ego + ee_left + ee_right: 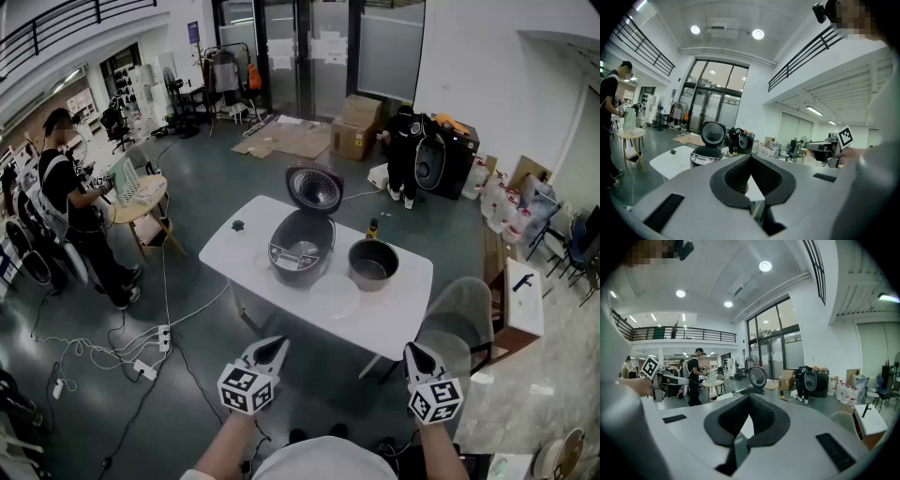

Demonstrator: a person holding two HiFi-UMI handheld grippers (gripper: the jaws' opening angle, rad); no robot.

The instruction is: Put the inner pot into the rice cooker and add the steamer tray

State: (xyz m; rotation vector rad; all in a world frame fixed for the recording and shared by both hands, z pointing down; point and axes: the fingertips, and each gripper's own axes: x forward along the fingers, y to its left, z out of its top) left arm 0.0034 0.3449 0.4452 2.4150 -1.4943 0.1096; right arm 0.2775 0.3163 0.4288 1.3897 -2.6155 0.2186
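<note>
Table [398, 323] mid-floor. On it: rice cooker [302, 247] near centre, its lid [314, 187] standing up behind it; inner pot [373, 263] just right of the cooker, apart from it; steamer tray [334, 296] flat in front, between the two. Small item [238, 225] at the table's far left corner, small bottle [372, 227] behind the pot. Chair [459, 314] at the table's right end. Left tool [278, 344] and right tool [413, 350] in front of the near edge, off the table. Cardboard boxes [356, 127] on the floor far behind.

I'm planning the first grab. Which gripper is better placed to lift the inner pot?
Right, probably. The inner pot stands on the table right of the rice cooker, nearer the right gripper than the left gripper. Both are shut and empty.
</note>
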